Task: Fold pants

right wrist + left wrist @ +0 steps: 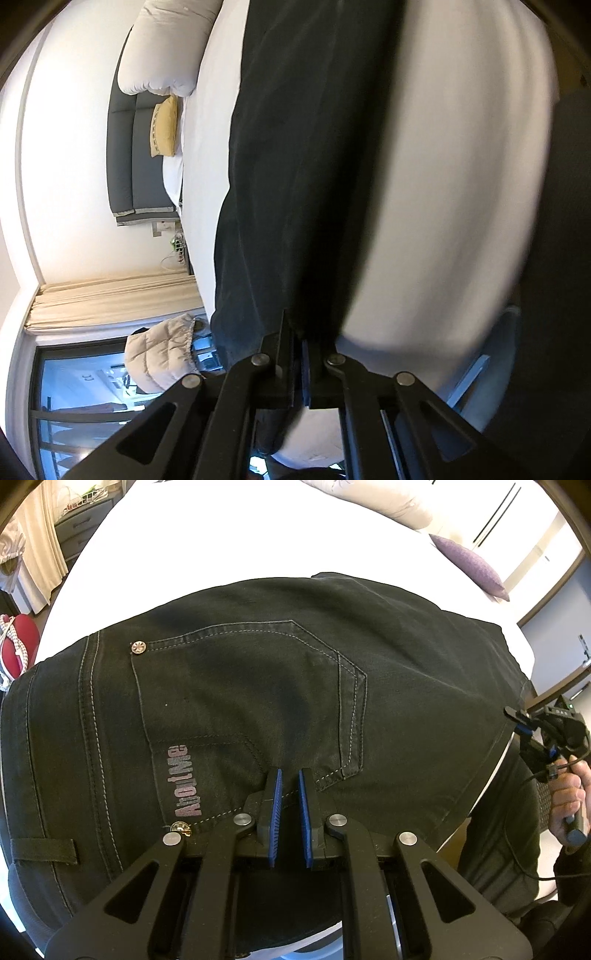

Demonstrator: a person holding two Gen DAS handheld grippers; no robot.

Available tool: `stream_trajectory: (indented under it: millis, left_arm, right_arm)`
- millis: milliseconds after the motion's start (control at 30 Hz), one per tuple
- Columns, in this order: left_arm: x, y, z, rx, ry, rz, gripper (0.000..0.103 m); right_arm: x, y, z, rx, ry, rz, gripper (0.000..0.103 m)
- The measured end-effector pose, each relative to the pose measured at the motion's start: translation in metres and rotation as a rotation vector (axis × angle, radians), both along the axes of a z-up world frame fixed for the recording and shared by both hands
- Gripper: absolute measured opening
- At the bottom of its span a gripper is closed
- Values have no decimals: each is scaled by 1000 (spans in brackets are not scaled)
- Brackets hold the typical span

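Grip | my right gripper (299, 332) clamps black denim pants' (258, 686) hem; left gripper (290, 775), nearly shut, pins their back pocket (243, 686) | lift evenly.

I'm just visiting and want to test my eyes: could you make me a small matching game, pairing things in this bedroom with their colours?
Things:
1. pants
2. bed sheet
3. cushion by the headboard
4. pads on the left gripper

Colours:
A. blue
B. yellow
C. black
D. white

Pairs: 1-C, 2-D, 3-B, 4-A
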State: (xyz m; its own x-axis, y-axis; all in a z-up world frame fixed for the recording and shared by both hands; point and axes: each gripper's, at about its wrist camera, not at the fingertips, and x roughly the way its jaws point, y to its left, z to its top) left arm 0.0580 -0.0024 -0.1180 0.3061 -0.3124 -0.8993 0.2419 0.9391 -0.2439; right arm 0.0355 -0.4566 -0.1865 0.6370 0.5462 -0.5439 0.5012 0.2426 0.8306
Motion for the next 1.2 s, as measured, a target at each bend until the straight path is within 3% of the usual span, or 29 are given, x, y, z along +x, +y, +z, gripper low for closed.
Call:
stream_trajectory:
  millis: [233,300,333,400,433,533,600,667,733,833,933,967,1000,1067,1133,1200]
  left_arm:
    - [1,2,0,-7,-4,1,9]
    - [1,3,0,-11,-4,3,9]
    - [1,4,0,-13,-4,5,9]
    - [0,6,0,-16,-7,8,9]
    - [0,6,0,-16,-9,8,9]
    - [-1,7,0,-19,-10,11,9]
    - [-2,7,0,-17,-13,12,9]
    - [-4,7,0,-13,-16,14,9]
    - [-5,6,0,-13,-20,20,9]
    - [-8,6,0,-13,-25,28,9]
    - [-11,5,1,-10,-27,27,9]
    - [-11,5,1,-13,-26,27,9]
    - [-12,6,0,-19,-26,30,9]
    - [-14,8,0,-27,-24,37,9]
    - [-17,9,-1,-34,-25,45,9]
    - [-19,10,-2,-39,-30,52,9]
  right_arm:
    - [-4,3,2,-26,0,18,1]
    - [-1,2,14,-75,33,43,8]
    - [0,1,22,-125,57,56,11]
    - [2,2,47,-314,136,79,29]
    - [7,5,64,-423,159,94,29]
    - [31,23,101,-498,35,152,29]
    - [60,53,123,-528,-82,263,29]
    - [93,91,131,-455,-193,417,29]
    - [130,136,123,-343,-266,546,27]
    - [181,201,87,-246,-233,684,14]
    - [216,240,51,-238,-154,736,11]
    - [226,247,40,-272,-125,741,11]
    - [237,249,23,-294,-72,734,4]
    - [253,237,-11,-224,-4,673,0]
    - [262,226,-22,-141,-12,625,0]
    - [268,210,-10,-213,-65,542,0]
